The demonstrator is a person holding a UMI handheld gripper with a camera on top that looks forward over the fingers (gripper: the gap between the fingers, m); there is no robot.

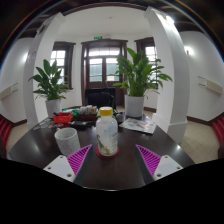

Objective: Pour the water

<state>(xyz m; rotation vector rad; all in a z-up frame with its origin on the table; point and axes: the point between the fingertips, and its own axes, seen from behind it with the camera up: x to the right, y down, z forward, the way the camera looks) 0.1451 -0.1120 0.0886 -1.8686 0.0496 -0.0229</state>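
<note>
A clear bottle [106,133] with a yellow cap stands on a red coaster [107,151] on the dark round table [110,170], just ahead of my fingers and roughly midway between them. A white mug [68,140] stands on the table to the left of the bottle, beyond my left finger. My gripper [110,160] is open: the magenta pads [78,157] sit wide apart and nothing is held between them.
Red and mixed clutter [72,116] lies at the table's far left, papers [138,125] at its far right. Two large potted plants [134,82] stand behind the table, with white pillars and windows beyond. A dark chair back [100,97] is at the far side.
</note>
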